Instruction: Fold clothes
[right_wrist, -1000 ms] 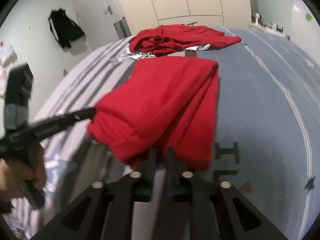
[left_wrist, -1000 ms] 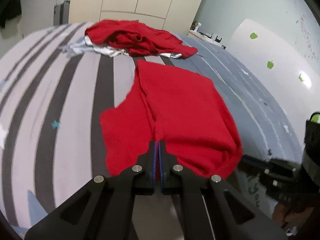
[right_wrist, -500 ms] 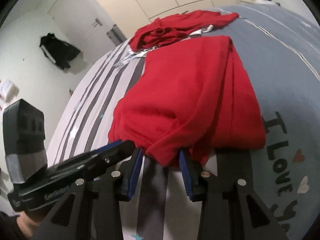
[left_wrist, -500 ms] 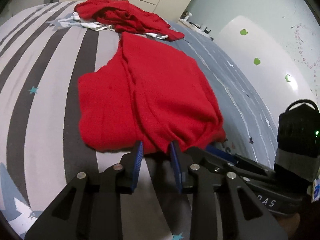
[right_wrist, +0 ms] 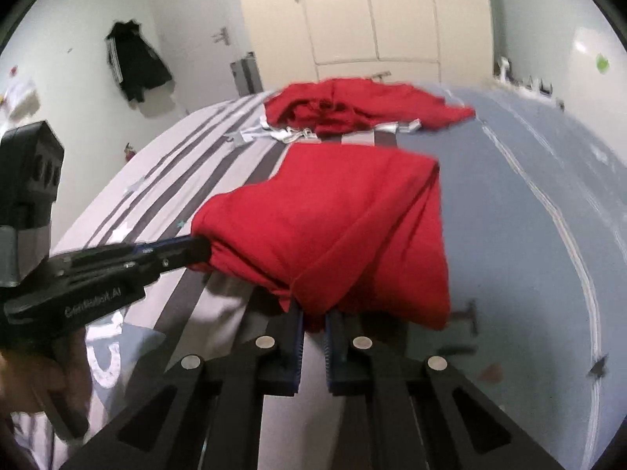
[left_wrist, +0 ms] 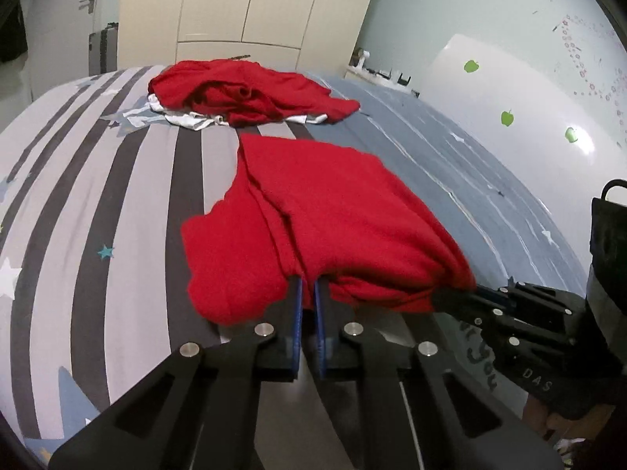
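Two grippers pinch the near hem of a soft red knit garment (left_wrist: 325,211) lying on a striped, star-printed bedsheet (left_wrist: 98,196): the left gripper (left_wrist: 308,286), blue-padded jaws nearly together, nips a fold at the hem's left, and the right gripper (right_wrist: 313,315) clamps a bunched fold at its right corner. Raised cloth hides both sets of fingertips, and the right wrist view is motion-blurred. Beyond, a crumpled red garment (left_wrist: 250,94) covers a white one (left_wrist: 188,119), mostly concealed, before cream wardrobe doors (left_wrist: 250,4).
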The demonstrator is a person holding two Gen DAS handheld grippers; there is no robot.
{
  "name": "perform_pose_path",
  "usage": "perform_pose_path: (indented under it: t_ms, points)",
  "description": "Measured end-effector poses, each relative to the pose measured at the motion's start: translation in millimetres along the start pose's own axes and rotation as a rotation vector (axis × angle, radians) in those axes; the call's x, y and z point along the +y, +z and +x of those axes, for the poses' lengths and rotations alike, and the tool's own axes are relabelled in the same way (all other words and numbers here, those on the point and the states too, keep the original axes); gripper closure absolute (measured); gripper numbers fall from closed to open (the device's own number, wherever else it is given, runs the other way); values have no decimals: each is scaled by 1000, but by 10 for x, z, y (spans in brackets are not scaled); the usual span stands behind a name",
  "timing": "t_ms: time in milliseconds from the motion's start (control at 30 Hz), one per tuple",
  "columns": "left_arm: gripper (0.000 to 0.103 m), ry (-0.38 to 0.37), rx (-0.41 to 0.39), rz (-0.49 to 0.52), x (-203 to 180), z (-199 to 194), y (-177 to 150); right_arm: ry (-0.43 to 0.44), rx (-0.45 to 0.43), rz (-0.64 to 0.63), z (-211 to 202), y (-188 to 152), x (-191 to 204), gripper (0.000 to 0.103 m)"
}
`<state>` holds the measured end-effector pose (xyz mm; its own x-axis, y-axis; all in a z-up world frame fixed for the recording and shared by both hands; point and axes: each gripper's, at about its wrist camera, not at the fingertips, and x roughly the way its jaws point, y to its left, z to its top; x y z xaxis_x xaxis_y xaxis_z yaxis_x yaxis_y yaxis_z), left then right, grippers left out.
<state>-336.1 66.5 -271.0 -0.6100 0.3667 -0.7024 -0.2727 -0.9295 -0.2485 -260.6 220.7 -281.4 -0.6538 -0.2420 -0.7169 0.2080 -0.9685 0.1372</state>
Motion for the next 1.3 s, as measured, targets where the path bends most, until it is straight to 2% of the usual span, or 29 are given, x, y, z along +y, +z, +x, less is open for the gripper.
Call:
perform_pose_path:
  t_ms: [133, 200, 300, 400, 567, 667, 767, 800, 900, 967, 1133, 1200, 1300]
  points:
    - [99, 55, 74, -5, 70, 213, -164, -39, 94, -62, 235, -228, -129, 96]
    - [99, 78, 70, -11, 114, 194, -185, -89, 136, -60, 298, -368, -292, 103]
    - [99, 24, 78, -87, 208, 170, -177, -138, 145, 39, 217, -396, -646, 103]
    - [96, 11, 107, -98, 152, 168, -221, -136, 138, 125, 101, -391, -845, 103]
    - [88, 7, 149, -124, 111, 172, -324, 8, 80, 132, -50, -221, -512, 98]
    - [87, 10, 159, -130, 114, 180, -334, 84, 56, 117, -17, -111, -238, 86]
    - [83, 9, 150, -138, 121, 177, -299, 99, 45, 119, 68, -34, -62, 76]
    - [80, 10, 145, -139, 121, 179, -283, 84, 52, 108, 113, -27, -38, 76]
    - [80, 19, 131, -108, 104, 223, -236, 63, 80, 110, 243, -45, -97, 78]
    - [90, 26, 133, -67, 81, 282, -219, 56, 87, 125, 260, -45, -209, 94]
    - [94, 41, 147, -27, 52, 333, -235, 40, 112, 144, 262, -70, -528, 93]
    - [94, 55, 156, -52, 109, 316, -256, 41, 114, 160, 250, -50, -637, 92]
    - [94, 85, 171, -95, 243, 239, -289, -14, 122, 218, 157, -112, -859, 91]
